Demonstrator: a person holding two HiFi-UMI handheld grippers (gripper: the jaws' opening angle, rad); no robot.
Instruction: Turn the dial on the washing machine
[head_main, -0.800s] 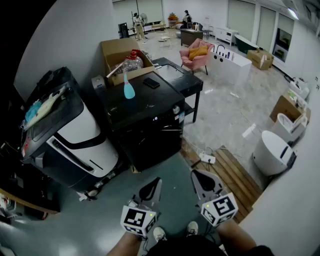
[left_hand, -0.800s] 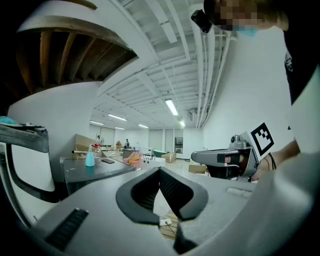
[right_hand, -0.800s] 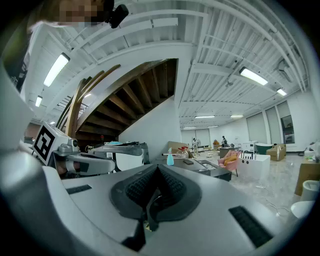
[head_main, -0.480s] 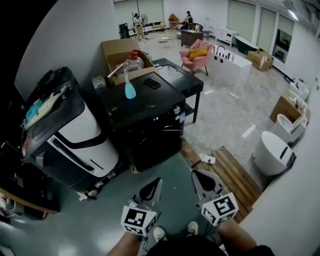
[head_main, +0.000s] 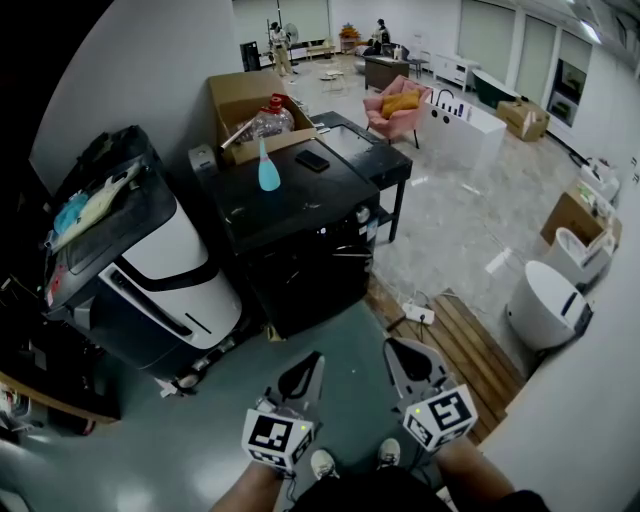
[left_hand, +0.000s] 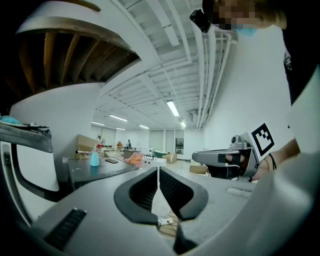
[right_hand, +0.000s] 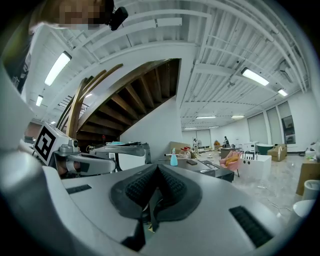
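Observation:
The black washing machine (head_main: 305, 275) stands in the middle of the head view, its flat top toward the wall. A small pale round part (head_main: 353, 217) sits at the upper right of its front; it is too small to tell whether it is the dial. My left gripper (head_main: 317, 358) and right gripper (head_main: 393, 346) are side by side low in the head view, over the grey floor by the person's shoes, well short of the machine. Both are shut with nothing between the pads. The left gripper (left_hand: 158, 172) and the right gripper (right_hand: 156, 171) show the jaws pressed together.
A blue spray bottle (head_main: 268, 172) and a phone (head_main: 313, 160) lie on the machine's top, with a cardboard box (head_main: 245, 100) behind. A white-and-black appliance (head_main: 160, 275) leans at the left. A power strip (head_main: 420, 314), wooden boards (head_main: 470, 345) and a white bin (head_main: 545, 305) are at the right.
The head view has shifted a little, so the machine sits slightly higher and to the right. Both grippers keep their place and stay shut.

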